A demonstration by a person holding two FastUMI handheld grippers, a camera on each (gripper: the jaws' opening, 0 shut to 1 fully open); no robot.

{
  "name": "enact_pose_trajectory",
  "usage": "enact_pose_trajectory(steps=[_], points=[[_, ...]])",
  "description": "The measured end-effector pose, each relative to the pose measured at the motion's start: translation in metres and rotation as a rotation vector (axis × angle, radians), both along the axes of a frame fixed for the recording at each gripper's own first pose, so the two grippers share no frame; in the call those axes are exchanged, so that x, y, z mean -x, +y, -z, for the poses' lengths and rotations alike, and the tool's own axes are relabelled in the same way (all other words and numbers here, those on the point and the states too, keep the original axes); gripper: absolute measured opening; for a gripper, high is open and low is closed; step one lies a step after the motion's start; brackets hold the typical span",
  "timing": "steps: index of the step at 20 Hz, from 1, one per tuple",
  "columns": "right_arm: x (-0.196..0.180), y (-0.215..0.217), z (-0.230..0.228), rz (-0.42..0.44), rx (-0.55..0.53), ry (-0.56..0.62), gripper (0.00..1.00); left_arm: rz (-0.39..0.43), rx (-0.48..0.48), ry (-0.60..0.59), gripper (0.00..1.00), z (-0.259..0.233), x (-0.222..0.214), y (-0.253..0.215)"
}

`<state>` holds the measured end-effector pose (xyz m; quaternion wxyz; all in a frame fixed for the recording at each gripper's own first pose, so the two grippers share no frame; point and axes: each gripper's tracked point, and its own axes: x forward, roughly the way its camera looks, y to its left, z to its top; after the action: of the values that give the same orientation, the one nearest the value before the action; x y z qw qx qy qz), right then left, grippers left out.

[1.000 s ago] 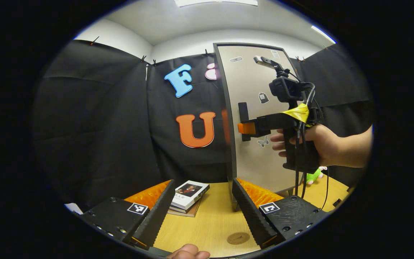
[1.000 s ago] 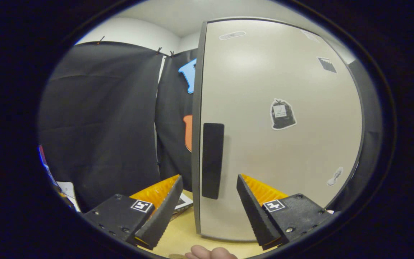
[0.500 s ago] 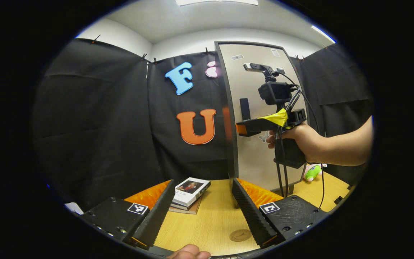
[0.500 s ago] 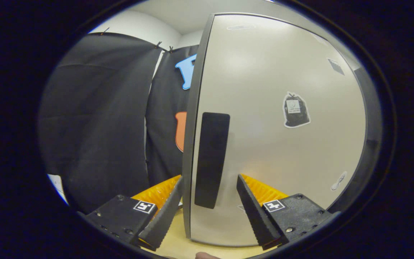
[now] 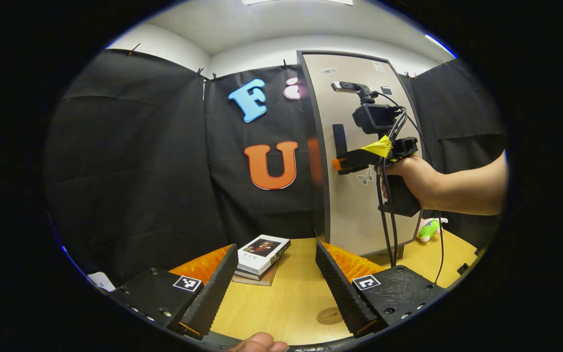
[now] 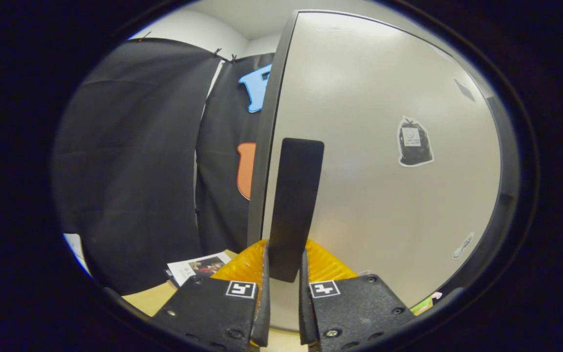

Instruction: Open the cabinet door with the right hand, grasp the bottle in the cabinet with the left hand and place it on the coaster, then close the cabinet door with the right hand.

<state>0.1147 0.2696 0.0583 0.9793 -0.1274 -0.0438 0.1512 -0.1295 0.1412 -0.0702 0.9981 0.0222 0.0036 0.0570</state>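
Your right tongs (image 6: 284,293) pinch the black upright handle (image 6: 293,205) of the closed beige cabinet door (image 6: 369,195), hiding the bottle. Left tongs (image 5: 271,288) spread over the wooden worktop (image 5: 281,303), round brown coaster (image 5: 329,316) near, stacked books (image 5: 261,252) beyond.

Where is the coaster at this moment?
In the left gripper view, the coaster lies flat on the wooden table, low and right of centre, beside the left gripper's right finger.

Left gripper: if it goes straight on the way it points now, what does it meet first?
Probably the stack of books on the table, ahead between the open left gripper fingers; beyond it the booth's black cloth. Depth is unclear.
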Motion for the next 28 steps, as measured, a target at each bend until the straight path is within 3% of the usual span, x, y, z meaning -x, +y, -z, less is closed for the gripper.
enact_pose_trajectory(steps=[5,18,22,28], points=[[0.008,0.000,0.001,-0.035,-0.017,0.016,0.24,0.006,0.012,0.010,0.97,0.006,-0.005,0.003],[0.090,-0.030,0.014,-0.185,-0.030,0.029,0.23,0.081,-0.012,0.050,0.97,0.020,-0.003,-0.039],[0.108,-0.038,0.016,-0.266,-0.037,0.034,0.24,0.092,-0.005,0.063,0.97,0.024,-0.008,-0.045],[0.113,-0.044,0.019,-0.347,-0.041,0.054,0.24,0.096,-0.006,0.074,0.97,0.025,-0.011,-0.053]])
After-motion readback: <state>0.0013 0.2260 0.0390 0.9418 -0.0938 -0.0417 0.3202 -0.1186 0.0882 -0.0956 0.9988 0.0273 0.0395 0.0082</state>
